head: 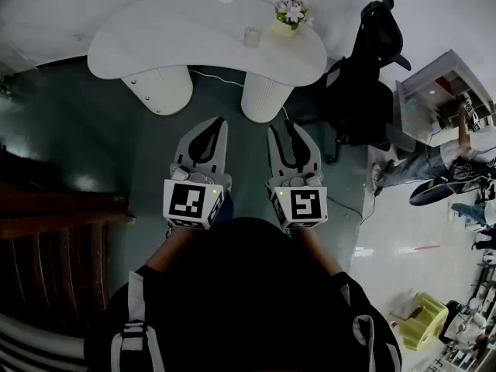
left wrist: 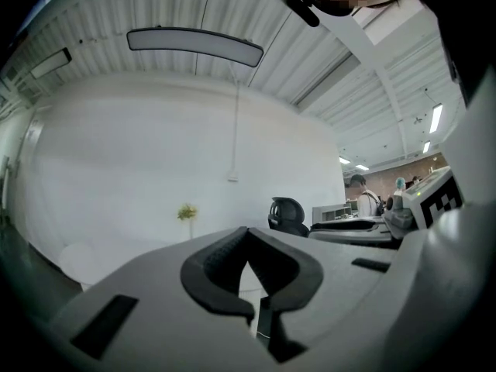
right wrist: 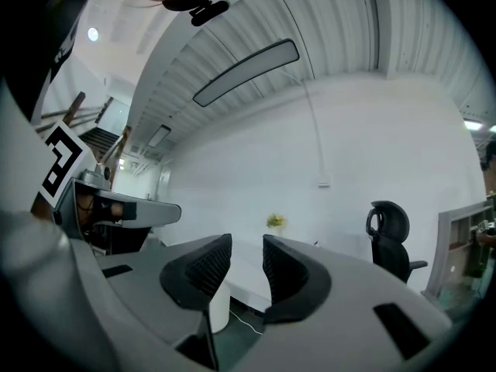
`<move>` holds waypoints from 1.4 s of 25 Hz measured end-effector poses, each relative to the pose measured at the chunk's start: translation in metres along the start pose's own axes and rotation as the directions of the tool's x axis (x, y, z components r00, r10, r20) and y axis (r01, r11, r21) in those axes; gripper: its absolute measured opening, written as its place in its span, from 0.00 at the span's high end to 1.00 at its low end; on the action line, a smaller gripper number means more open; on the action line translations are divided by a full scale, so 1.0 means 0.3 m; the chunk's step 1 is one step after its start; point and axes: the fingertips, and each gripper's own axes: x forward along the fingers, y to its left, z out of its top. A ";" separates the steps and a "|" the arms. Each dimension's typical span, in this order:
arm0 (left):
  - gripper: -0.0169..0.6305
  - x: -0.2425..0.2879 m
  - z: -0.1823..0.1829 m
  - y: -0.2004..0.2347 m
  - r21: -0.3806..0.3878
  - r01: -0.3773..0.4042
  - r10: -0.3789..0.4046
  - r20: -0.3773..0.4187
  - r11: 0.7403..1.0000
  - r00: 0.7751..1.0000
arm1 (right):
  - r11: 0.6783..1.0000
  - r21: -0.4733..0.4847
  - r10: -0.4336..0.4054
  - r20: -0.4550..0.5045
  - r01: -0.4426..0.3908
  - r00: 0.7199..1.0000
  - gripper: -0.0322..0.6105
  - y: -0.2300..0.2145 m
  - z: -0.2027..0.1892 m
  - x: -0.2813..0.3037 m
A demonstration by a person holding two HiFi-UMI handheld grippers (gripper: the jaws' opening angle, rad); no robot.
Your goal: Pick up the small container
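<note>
L gripper (left wrist: 246,235) is sitting w/ jaws pressed together at the tips, nothing b/w them. R gripper (right wrist: 246,248) is holding its jaws spread a bit, gap empty. Both are hovering over the dark floor (head: 93,130), short of the white table (head: 155,29). Small container (head: 252,36) is standing on the table's right part, just beside the flower pot (head: 288,18).

The person holds the left gripper (head: 219,124) and the right gripper (head: 284,130) side by side in front of the body, both pointing forward. The left jaws meet at the tips, empty. The right jaws stand slightly apart with nothing between them.
</note>
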 end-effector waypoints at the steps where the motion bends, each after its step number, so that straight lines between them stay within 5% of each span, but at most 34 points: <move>1: 0.96 0.030 0.000 0.031 0.000 0.002 -0.002 0.002 1.000 1.000 | 1.000 0.001 -0.008 -0.005 0.008 1.000 0.73 -0.008 -0.007 0.041; 14: 0.96 0.354 -0.060 0.285 -0.032 0.085 -0.087 -0.054 0.996 0.995 | 0.994 0.022 -0.102 -0.062 0.103 0.993 0.67 -0.114 -0.073 0.444; 35: 0.96 0.534 -0.125 0.402 -0.097 0.128 -0.136 -0.083 0.987 0.987 | 0.993 0.027 -0.113 -0.072 0.115 0.991 0.64 -0.178 -0.115 0.689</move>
